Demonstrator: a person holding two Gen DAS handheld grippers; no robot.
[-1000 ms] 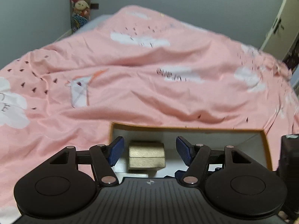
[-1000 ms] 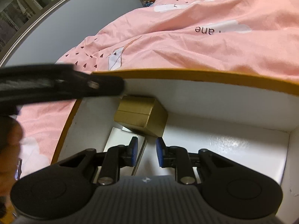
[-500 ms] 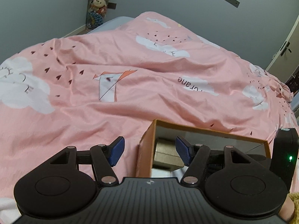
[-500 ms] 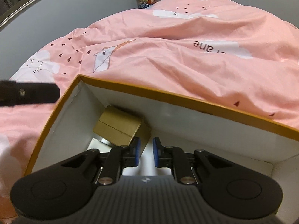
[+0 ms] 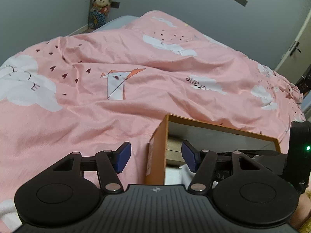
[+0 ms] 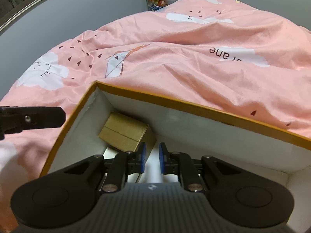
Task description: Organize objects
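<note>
An orange box with white inside walls [image 6: 194, 104] lies on the pink bed; it also shows in the left wrist view [image 5: 155, 151]. A small brown carton [image 6: 124, 132] sits in its far left corner, with a white flat item [image 6: 108, 152] beside it. My right gripper [image 6: 151, 156] hangs over the box, its jaws narrowly apart around a white cylindrical thing [image 6: 154, 171]. My left gripper [image 5: 155, 156] is open and empty, straddling the box's left wall. The left gripper's finger [image 6: 33, 118] shows at the left edge of the right wrist view.
A rumpled pink duvet [image 5: 136, 81] with cloud prints covers the bed. Plush toys [image 5: 101, 2] hang in the far corner against the grey wall. A door [image 5: 299, 44] stands at the right.
Both grippers have pulled back and up from the box. The left gripper has shifted left, from over the brown carton to astride the box's left wall.
</note>
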